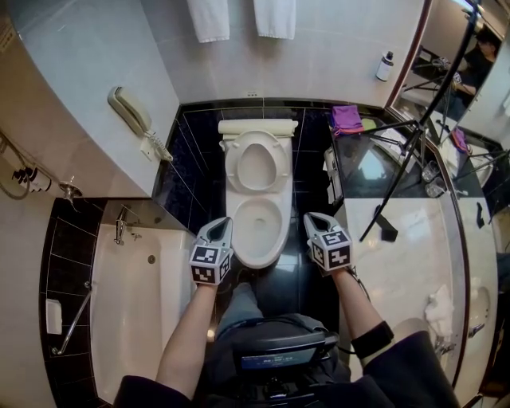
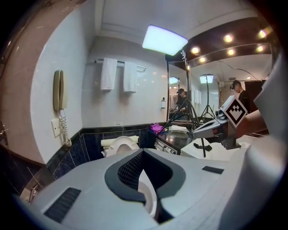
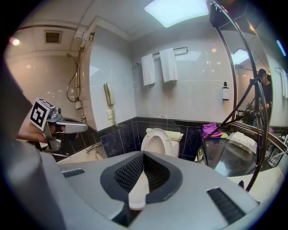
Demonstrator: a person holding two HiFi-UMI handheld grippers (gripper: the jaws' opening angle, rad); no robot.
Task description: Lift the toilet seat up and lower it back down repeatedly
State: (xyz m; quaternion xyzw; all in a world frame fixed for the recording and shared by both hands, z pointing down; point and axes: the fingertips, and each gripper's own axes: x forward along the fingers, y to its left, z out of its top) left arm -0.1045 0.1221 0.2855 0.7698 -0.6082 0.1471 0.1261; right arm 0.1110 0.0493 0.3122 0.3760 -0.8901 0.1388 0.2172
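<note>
White towels (image 1: 209,17) run off the head view's top edge. The bottle (image 1: 385,66) at upper right is too small to read. In the left gripper view, the left hand-held gripper (image 2: 143,155) seems to hide most of the toilet (image 2: 120,144).

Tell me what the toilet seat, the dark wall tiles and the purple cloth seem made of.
Toilet seat: likely glossy white plastic; smooth, thin, with an even sheen.
Dark wall tiles: probably glazed ceramic or polished stone; shiny reflections and pale grout lines.
Purple cloth: soft fabric, matte, folded and rumpled.
</note>
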